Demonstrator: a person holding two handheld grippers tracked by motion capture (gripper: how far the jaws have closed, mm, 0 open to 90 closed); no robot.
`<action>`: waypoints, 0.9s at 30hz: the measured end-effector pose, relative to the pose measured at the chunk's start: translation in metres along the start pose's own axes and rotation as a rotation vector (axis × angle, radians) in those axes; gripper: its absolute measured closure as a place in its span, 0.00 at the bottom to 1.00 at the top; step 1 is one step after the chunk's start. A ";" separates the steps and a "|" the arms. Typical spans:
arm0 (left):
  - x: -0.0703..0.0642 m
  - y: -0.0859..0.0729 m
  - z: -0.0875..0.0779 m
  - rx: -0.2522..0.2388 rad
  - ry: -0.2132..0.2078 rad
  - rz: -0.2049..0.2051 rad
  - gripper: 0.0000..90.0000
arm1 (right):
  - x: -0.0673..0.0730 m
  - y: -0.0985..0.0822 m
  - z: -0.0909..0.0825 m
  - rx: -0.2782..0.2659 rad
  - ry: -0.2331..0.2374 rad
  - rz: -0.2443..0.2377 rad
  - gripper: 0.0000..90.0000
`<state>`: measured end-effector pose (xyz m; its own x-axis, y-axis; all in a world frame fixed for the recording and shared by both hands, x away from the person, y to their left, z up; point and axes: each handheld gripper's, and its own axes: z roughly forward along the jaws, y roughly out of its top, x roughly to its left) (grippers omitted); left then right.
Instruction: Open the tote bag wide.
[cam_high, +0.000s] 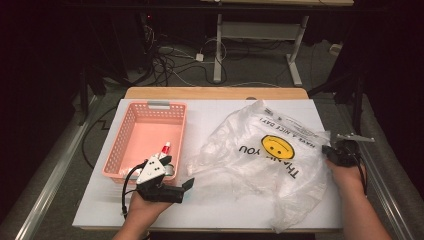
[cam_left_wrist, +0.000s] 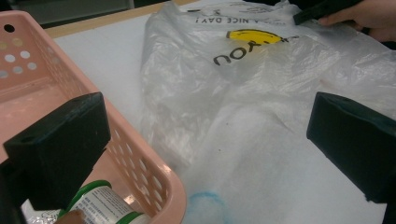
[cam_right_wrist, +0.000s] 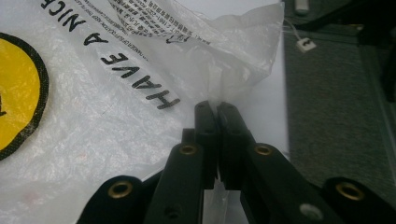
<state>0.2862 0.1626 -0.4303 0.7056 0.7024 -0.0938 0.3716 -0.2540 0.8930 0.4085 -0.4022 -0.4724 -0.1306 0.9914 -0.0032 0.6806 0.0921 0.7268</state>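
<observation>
A clear plastic bag (cam_high: 260, 155) with a yellow smiley face and "THANK YOU" print lies crumpled on the white tabletop, right of centre. My right gripper (cam_high: 330, 150) is at the bag's right edge. In the right gripper view its jaws (cam_right_wrist: 216, 109) are shut on a pinch of the bag (cam_right_wrist: 93, 116) film. My left gripper (cam_high: 177, 172) is open at the front right corner of a pink basket (cam_high: 116, 142). In the left gripper view one jaw is over the basket rim (cam_left_wrist: 154, 172) and the other over the bag (cam_left_wrist: 261, 93), with nothing held between them.
In the basket lie a red-capped tube (cam_high: 165, 148) and a bottle with a green and white label (cam_left_wrist: 105, 205). The white sheet (cam_high: 210, 210) covers a wooden table. Behind the table are cables (cam_high: 165, 62) on the floor and a desk frame (cam_high: 260, 35).
</observation>
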 end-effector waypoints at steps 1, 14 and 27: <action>0.000 0.000 0.000 -0.001 0.001 0.001 0.00 | -0.004 -0.004 -0.004 -0.011 -0.013 0.016 0.99; 0.003 0.002 -0.004 -0.023 0.003 -0.015 0.00 | -0.006 -0.054 -0.070 -0.103 -0.034 0.016 0.86; 0.007 0.004 -0.004 -0.024 0.004 -0.042 0.00 | 0.035 -0.056 -0.118 -0.293 0.233 -0.093 0.33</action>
<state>0.2902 0.1696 -0.4254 0.6871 0.7148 -0.1299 0.3866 -0.2083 0.8984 0.2811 -0.3840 -0.4322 -0.3657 0.9292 0.0531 0.4276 0.1171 0.8963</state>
